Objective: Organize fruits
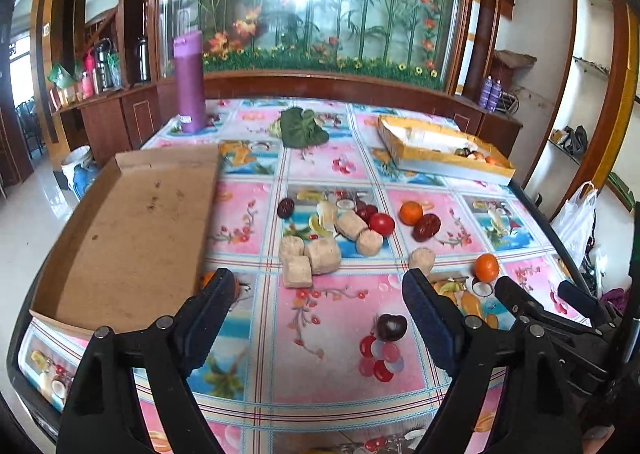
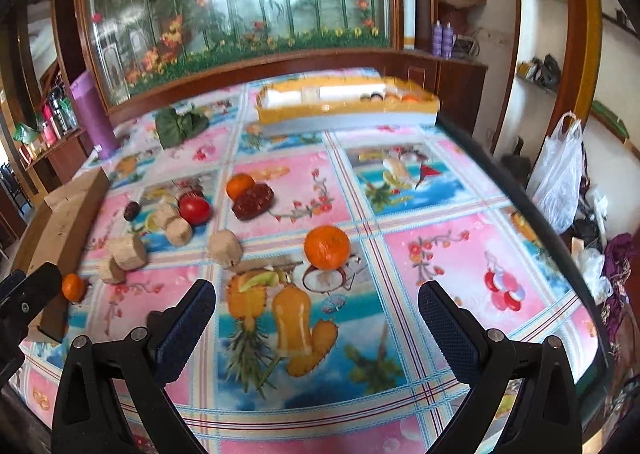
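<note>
Loose fruit lies on the patterned table. In the left wrist view I see a dark plum (image 1: 391, 327) between my open left gripper's (image 1: 316, 286) fingers, an orange (image 1: 487, 267), another orange (image 1: 411, 212), a red date (image 1: 427, 227), a tomato (image 1: 381, 224) and several beige blocks (image 1: 324, 256). In the right wrist view my open, empty right gripper (image 2: 316, 294) sits just short of an orange (image 2: 327, 247). A small orange (image 2: 73, 287) lies by the cardboard box (image 2: 64, 230).
An empty brown cardboard tray (image 1: 132, 230) sits at the left. A yellow tray (image 1: 444, 150) holding a few fruits stands at the back right. A purple bottle (image 1: 189, 82) and green leaves (image 1: 302, 127) stand at the back. The table edge (image 2: 532, 214) runs along the right.
</note>
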`<action>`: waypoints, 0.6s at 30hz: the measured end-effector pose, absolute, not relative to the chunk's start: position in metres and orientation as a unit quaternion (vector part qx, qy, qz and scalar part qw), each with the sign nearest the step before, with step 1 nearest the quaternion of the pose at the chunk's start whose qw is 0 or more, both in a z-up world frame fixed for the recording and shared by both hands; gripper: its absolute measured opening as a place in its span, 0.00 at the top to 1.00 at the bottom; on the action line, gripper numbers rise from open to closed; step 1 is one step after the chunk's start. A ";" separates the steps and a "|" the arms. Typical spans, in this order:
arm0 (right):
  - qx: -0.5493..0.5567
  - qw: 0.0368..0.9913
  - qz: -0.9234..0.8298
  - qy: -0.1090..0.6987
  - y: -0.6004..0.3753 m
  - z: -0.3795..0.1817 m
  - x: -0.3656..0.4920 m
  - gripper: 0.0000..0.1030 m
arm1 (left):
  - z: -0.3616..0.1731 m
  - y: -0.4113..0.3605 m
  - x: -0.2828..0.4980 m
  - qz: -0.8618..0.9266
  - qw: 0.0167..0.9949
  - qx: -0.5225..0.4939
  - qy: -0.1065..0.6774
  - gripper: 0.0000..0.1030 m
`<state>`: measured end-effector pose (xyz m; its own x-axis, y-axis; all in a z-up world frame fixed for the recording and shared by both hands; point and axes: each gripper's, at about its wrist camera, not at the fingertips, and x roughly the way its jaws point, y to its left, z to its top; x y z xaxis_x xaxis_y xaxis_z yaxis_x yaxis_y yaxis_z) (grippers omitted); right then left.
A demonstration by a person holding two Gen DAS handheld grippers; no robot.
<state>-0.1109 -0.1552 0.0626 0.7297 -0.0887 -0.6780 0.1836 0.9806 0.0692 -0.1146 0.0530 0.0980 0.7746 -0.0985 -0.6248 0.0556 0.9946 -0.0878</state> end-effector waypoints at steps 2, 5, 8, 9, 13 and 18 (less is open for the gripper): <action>0.063 0.937 -0.079 0.333 -0.151 0.073 -0.121 0.00 | 0.103 0.055 -0.121 -0.041 0.945 -0.033 0.324 0.17; 0.054 0.954 -0.099 0.279 -0.146 0.087 -0.136 0.00 | 0.108 0.059 -0.128 -0.042 0.948 -0.034 0.315 0.17; 0.053 0.961 -0.103 0.251 -0.144 0.092 -0.143 0.00 | 0.110 0.061 -0.133 -0.043 0.949 -0.037 0.311 0.17; 0.056 0.960 -0.102 0.254 -0.144 0.092 -0.143 0.00 | 0.110 0.062 -0.134 -0.043 0.949 -0.038 0.310 0.17; 0.079 0.954 -0.075 0.281 -0.144 0.085 -0.141 0.00 | 0.109 0.067 -0.136 -0.040 0.950 -0.043 0.307 0.17; 0.062 0.953 -0.062 0.290 -0.131 0.082 -0.141 0.00 | 0.106 0.075 -0.135 -0.041 0.949 -0.054 0.309 0.17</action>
